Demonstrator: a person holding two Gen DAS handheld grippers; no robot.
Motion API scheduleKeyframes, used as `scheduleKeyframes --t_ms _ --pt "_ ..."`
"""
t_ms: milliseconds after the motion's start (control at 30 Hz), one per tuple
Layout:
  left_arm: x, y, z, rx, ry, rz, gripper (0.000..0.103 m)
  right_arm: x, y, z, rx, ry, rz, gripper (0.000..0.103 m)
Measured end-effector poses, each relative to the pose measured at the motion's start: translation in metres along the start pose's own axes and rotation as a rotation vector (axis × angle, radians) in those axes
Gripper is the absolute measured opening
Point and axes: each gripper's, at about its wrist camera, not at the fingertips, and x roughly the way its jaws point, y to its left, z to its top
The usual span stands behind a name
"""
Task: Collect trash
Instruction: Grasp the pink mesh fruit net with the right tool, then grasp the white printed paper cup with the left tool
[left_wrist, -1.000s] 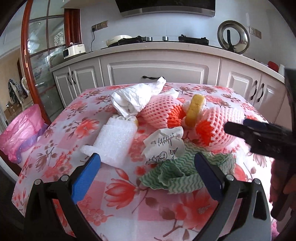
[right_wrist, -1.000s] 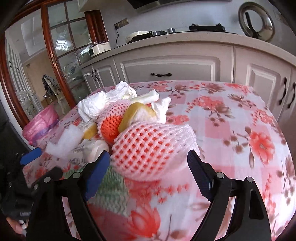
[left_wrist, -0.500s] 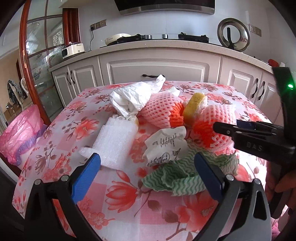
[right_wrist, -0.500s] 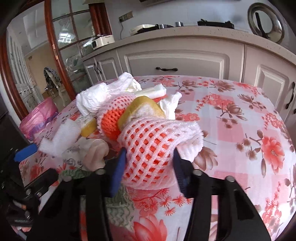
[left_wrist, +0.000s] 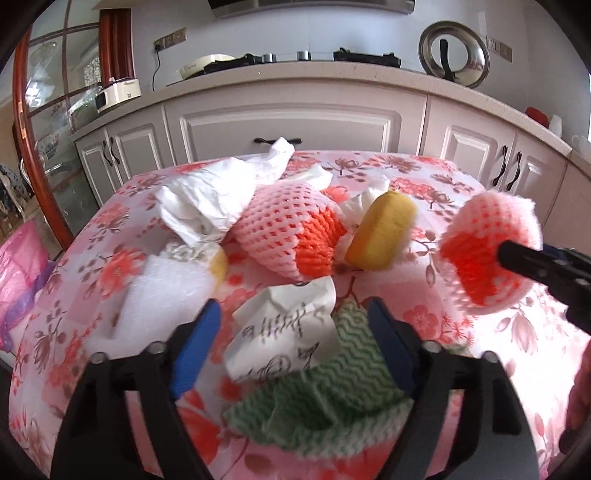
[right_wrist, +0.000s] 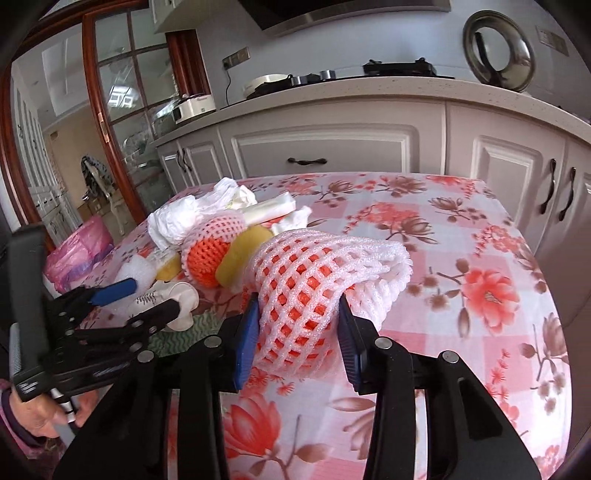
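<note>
The right gripper (right_wrist: 297, 334) points forward and downward over the table (right_wrist: 461, 236) with its floral cloth; its blue pads are closing on a pink foam fruit net (right_wrist: 314, 280), soft open mesh with an orange core, squeezed between them and raised clear of the heap. The left gripper (left_wrist: 291, 343) tilts down near the table's near edge, jaws closing, with a crumpled printed paper wad (left_wrist: 284, 332) between its pads, neither pad pressing on it. That wad lies on a green wavy cloth (left_wrist: 332, 398). Toward the middle lie a second foam net (left_wrist: 284, 236), a yellow sponge (left_wrist: 380, 232), white plastic wrap (left_wrist: 207, 199) and a bubbled foam sheet (left_wrist: 159, 291)
</note>
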Motion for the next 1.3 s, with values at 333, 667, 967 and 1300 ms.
scheduleKeyframes --t_ms 333,667,967,1300 --pt "-0.012 -0.003 -0.006 0.027 -0.041 0.026 0.038 -0.007 0.0 -0.003 0.011 -0.011 0.019 0.039" --pt "-0.038 0.016 -0.008 -0.033 -0.091 0.012 0.017 -0.024 0.017 -0.002 -0.013 -0.036 0.035 0.039" --pt "-0.06 0.03 -0.014 -0.061 -0.12 0.012 0.015 -0.032 0.041 0.002 -0.055 -0.049 0.059 0.039" --pt "-0.098 0.059 -0.016 -0.118 -0.171 0.035 0.012 -0.04 0.074 0.009 -0.116 -0.062 0.103 0.039"
